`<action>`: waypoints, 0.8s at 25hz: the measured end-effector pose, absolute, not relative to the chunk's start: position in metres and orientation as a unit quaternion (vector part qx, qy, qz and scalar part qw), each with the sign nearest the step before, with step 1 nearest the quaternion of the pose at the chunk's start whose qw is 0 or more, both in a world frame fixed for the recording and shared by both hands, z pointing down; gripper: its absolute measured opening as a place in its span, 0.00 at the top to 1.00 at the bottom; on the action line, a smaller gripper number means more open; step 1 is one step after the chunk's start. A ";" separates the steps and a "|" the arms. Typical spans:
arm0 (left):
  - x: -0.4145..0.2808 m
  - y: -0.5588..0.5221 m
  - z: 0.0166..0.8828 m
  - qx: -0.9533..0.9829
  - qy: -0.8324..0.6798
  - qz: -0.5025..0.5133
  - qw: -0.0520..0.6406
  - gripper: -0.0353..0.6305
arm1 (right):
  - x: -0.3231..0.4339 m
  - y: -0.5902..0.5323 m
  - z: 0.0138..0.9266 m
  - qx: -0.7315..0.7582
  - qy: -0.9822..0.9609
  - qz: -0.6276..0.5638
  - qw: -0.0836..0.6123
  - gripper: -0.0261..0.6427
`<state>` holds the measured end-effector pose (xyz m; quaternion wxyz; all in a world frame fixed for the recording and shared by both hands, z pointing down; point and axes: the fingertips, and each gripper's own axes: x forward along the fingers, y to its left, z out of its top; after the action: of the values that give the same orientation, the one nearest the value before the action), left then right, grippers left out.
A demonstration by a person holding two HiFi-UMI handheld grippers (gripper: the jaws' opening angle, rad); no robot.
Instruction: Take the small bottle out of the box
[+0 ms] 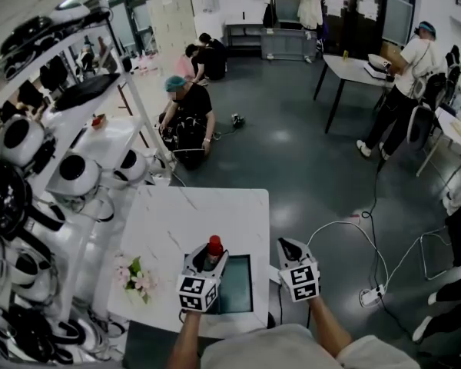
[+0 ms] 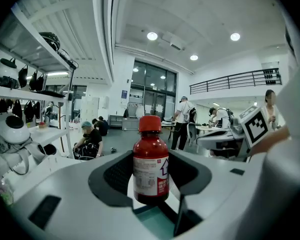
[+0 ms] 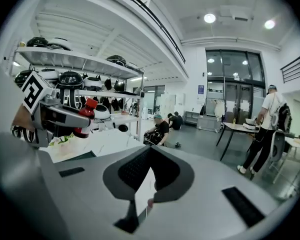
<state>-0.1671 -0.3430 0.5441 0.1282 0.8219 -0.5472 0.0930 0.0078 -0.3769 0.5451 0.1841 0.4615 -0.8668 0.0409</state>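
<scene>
White marble-veined table (image 1: pixel 177 221) on a dark grey floor (image 1: pixel 292 160). At its left edge, near the front corner, a small bunch of pink and white flowers (image 1: pixel 135 275). Just beside that left edge, a white shelf rack (image 1: pixel 100 141) loaded with round black and white helmet-like shells (image 1: pixel 75 174). Beyond the far edge, a person in a teal cap (image 1: pixel 187 118) crouched on the floor, two more people (image 1: pixel 203 58) low down farther back. Far right, a person in a white top (image 1: pixel 403 83) standing at a dark-legged desk (image 1: pixel 352 69). Off the right edge, white cables (image 1: pixel 353 233) looping across the floor to a power strip (image 1: pixel 371 294). Against the back wall, a clothes rail (image 1: pixel 296 6) with pale garments.
</scene>
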 end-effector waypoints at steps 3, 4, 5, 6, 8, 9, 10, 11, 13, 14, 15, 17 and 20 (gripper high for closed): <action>-0.166 -0.346 0.534 0.824 -0.548 0.088 0.116 0.60 | 0.009 -0.380 0.533 0.466 -0.867 0.030 0.173 0.93; -0.166 -0.348 0.530 0.825 -0.547 0.085 0.113 0.60 | 0.009 -0.381 0.529 0.467 -0.867 0.026 0.171 0.93; -0.166 -0.349 0.526 0.825 -0.547 0.082 0.110 0.60 | 0.010 -0.382 0.525 0.469 -0.867 0.022 0.168 0.93; -0.165 -0.350 0.523 0.826 -0.548 0.081 0.107 0.60 | 0.010 -0.384 0.521 0.470 -0.867 0.018 0.164 0.93; -0.165 -0.353 0.518 0.826 -0.549 0.079 0.101 0.60 | 0.011 -0.386 0.513 0.473 -0.867 0.012 0.158 0.93; -0.165 -0.353 0.516 0.826 -0.549 0.079 0.099 0.60 | 0.011 -0.387 0.510 0.474 -0.867 0.010 0.155 0.93; -0.165 -0.354 0.515 0.826 -0.550 0.078 0.097 0.60 | 0.012 -0.387 0.507 0.475 -0.867 0.008 0.154 0.93; -0.164 -0.354 0.514 0.826 -0.550 0.077 0.097 0.60 | 0.013 -0.388 0.505 0.476 -0.866 0.006 0.153 0.93; -0.164 -0.356 0.513 0.826 -0.550 0.074 0.097 0.60 | 0.015 -0.390 0.502 0.478 -0.865 0.003 0.151 0.93; -0.164 -0.356 0.513 0.826 -0.550 0.073 0.097 0.60 | 0.015 -0.391 0.501 0.479 -0.865 0.003 0.150 0.93; -0.165 -0.357 0.513 0.826 -0.550 0.071 0.097 0.60 | 0.015 -0.392 0.501 0.479 -0.865 0.002 0.150 0.93; -0.165 -0.358 0.512 0.827 -0.550 0.069 0.097 0.60 | 0.014 -0.394 0.499 0.481 -0.864 0.001 0.150 0.93; -0.164 -0.358 0.513 0.827 -0.550 0.071 0.097 0.60 | 0.014 -0.394 0.500 0.480 -0.864 0.001 0.151 0.93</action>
<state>-0.1642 -0.3583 0.5125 0.0969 0.8267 -0.5497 0.0707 0.0138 -0.3937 0.5002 0.1513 0.4800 -0.8641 0.0006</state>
